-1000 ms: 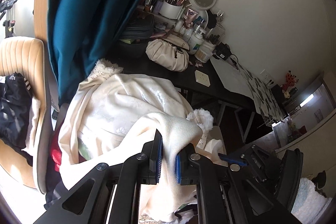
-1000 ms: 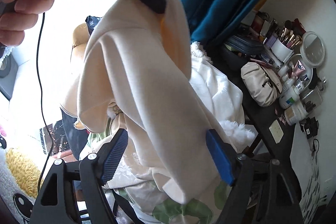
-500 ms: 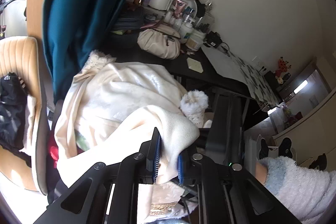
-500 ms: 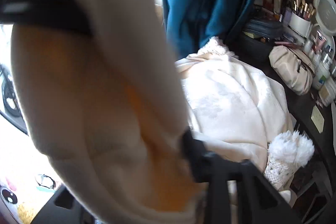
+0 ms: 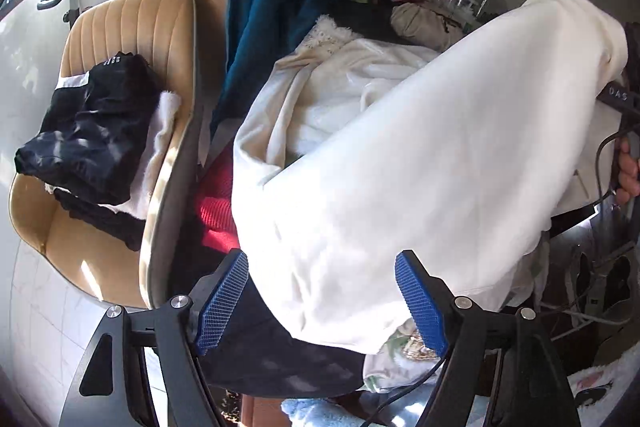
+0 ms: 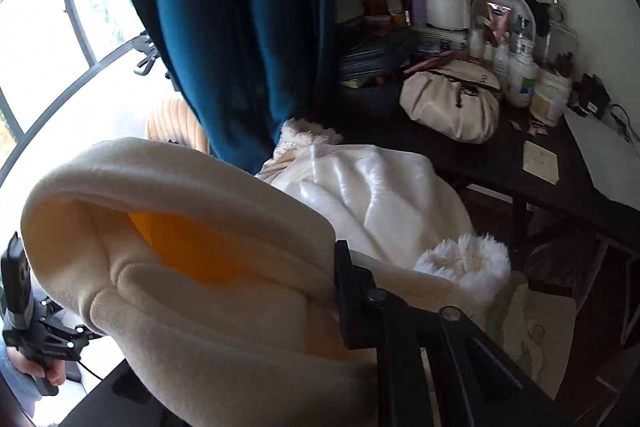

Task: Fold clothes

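Handover done: left gripper point(image 5: 320, 301) has just opened (cream sweatshirt point(image 5: 420, 163) loose between pads), right gripper point(image 6: 340, 301) now clamps its hem

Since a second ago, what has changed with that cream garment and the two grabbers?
The cream garment changed hands. The left gripper, clamped on its fabric a second ago, has just been opening and now stands wide, pads clear of the cloth between them. The right gripper, open around the garment then, has just closed and now pinches its ribbed edge. The clothes pile, teal curtain and cluttered dressing table stayed put.
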Tool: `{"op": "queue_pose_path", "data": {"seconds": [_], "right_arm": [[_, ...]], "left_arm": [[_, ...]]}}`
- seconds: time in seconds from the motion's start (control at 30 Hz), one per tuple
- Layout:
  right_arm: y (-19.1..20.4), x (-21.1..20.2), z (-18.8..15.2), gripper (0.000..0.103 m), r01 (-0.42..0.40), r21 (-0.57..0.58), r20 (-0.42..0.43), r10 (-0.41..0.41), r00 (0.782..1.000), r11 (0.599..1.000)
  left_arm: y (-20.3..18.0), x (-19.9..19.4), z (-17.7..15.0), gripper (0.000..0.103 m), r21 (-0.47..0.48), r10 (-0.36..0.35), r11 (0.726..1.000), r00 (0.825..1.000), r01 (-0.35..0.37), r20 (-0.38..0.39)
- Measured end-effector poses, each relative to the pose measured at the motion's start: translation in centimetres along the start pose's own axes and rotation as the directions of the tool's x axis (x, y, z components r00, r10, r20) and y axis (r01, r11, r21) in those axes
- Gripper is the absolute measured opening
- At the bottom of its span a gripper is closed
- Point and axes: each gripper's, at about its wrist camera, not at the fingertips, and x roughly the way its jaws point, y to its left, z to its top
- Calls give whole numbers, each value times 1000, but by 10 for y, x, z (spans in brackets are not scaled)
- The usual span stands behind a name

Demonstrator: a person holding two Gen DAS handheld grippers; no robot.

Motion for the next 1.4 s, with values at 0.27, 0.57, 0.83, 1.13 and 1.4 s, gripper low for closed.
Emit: {"op": "queue_pose_path", "data": {"seconds": [0.27, 0.57, 0.83, 1.13, 1.4], "right_arm": [[-51, -13, -11, 15, 140, 129, -26, -138, 990, 982], [-58, -4, -26, 15, 155, 166, -58, -147, 987, 974], [-53, 1, -27, 15, 156, 155, -72, -147, 987, 975], [-45, -6, -20, 15, 151, 148, -55, -145, 988, 977], [-10, -37, -1, 15, 109, 79, 12, -110, 994, 991]], "left_arm": [[37, 53, -1, 75, -306, -233, 930, 971, 205, -57], [33, 114, 5, 75, -445, -352, 855, 928, 265, -123], [23, 127, 7, 38, -441, -372, 850, 921, 288, -114], [31, 7, 32, 6, -353, -255, 883, 948, 308, 190], [23, -175, 112, 5, -57, -326, 883, 694, 467, 642]]}}
